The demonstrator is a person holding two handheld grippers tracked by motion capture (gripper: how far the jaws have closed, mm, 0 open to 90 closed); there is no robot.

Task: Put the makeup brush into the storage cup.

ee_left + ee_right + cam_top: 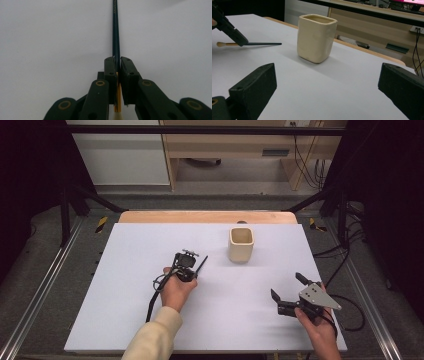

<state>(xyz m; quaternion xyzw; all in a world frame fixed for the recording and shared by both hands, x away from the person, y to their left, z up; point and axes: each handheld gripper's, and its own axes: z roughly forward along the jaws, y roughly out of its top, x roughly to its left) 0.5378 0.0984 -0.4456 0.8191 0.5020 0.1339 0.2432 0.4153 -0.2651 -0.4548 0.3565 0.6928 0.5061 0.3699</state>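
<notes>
Counter (150, 320): wooden top, tan edge visible along far side, covered almost fully by white sheet (240, 320), matte, plain. Cream square-mouthed cup (241, 244) stands upright on sheet, right of centre toward far edge, open side up; also seen upright in right gripper view (316, 37), casting soft shadow on sheet. Thin dark brush (202, 265) left of cup, well apart from it; whether it touches sheet cannot be told.

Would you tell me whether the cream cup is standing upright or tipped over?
Upright: the cream cup stands on its base on the table, opening facing up.
</notes>
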